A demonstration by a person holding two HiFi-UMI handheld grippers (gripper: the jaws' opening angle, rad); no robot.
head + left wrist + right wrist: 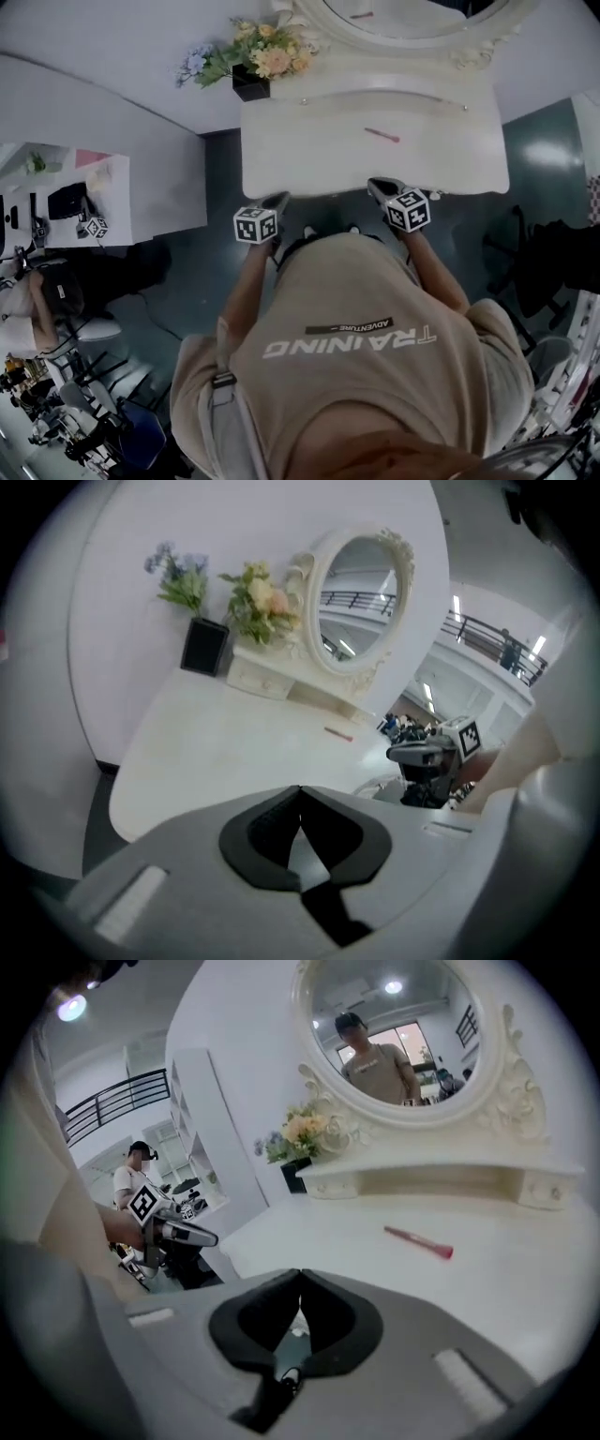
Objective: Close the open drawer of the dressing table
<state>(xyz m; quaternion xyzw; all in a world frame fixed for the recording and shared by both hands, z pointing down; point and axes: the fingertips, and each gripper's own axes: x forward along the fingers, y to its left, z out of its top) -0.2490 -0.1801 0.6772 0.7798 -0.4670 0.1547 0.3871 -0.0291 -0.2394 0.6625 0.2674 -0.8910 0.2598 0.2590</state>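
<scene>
Under the front edge of the table [309, 164] is where the open drawer most likely sits. No view shows it, because the white top and the person's own body cover that spot. The two small drawers on the table's back shelf look closed.

Just off that front edge, by the table's left corner, hovers the left hand-held gripper [300, 791]. The right hand-held gripper [300, 1281] hangs off the same edge, a little right of the table's middle. Both point at the table, which suits a push on a drawer front rather than a grasp. Each has its jaws pressed together at the tips with nothing between them, and neither can be seen touching the table.

On the table's top a pink stick [382, 135] lies near the middle. A potted bunch of flowers [253, 66] stands at its back left corner, beside the mirror [412, 19].
</scene>
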